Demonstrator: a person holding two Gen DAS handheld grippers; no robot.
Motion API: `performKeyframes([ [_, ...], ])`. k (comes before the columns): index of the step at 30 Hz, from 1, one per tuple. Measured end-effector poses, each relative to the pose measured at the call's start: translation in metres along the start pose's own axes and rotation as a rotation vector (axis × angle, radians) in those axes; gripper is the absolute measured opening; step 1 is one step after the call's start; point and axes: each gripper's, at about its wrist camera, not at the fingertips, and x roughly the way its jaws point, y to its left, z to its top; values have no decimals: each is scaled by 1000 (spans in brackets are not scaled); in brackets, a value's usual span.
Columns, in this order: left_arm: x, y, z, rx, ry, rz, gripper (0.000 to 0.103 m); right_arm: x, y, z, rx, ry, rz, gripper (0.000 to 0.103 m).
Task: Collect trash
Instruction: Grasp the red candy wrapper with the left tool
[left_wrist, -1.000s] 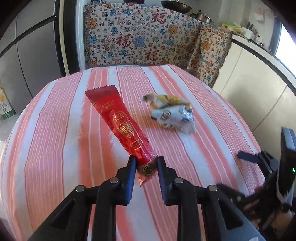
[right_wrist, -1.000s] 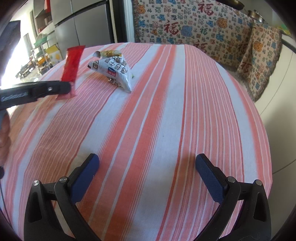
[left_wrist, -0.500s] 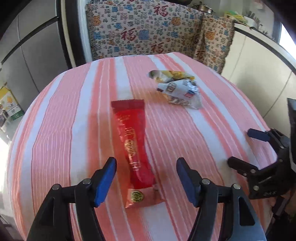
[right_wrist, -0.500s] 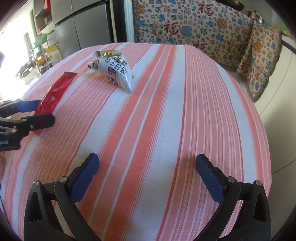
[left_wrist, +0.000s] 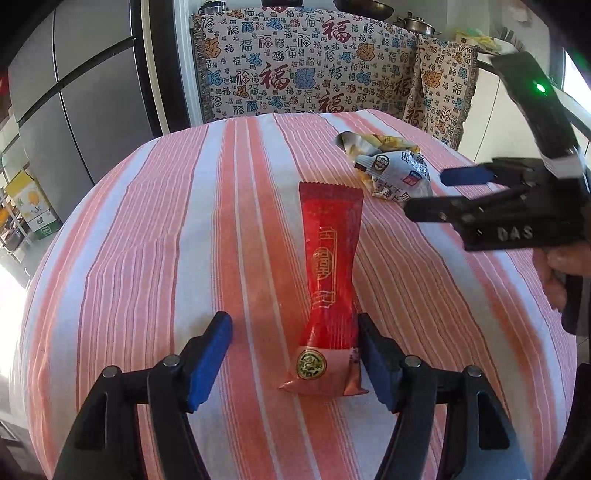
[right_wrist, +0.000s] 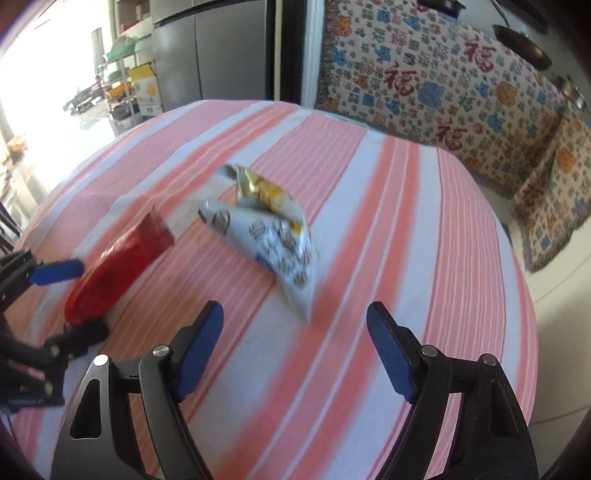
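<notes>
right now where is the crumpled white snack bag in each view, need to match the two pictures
Left wrist view: the crumpled white snack bag lies upper right of centre, beyond the red wrapper, just past the right gripper coming in from the right.
Right wrist view: it lies at centre, blurred, ahead of the open right gripper, with the red wrapper to its left.
Shared landmark: the patterned cloth with red characters behind the striped table.

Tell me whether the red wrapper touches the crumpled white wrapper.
Apart. The left wrist view shows striped tablecloth between the red wrapper and the crumpled white wrapper.
</notes>
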Motion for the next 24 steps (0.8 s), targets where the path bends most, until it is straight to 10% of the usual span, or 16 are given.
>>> performKeyframes([
  [2,0,-1,-1,-2,0,-2,70,7,-3,5,43,12,36,28],
  [8,1,-2,0,-5,0,-3,69,-34,-27,-24,281,49,231,19],
  [13,2,-2,1,-2,1,0,70,-63,-54,-85,538,173,441,20],
  [20,3,-5,2,15,4,-31,72,-75,-80,-117,510,146,196,31],
  [24,0,-4,4,44,15,-78,72,-94,-54,-105,347,70,135,69],
])
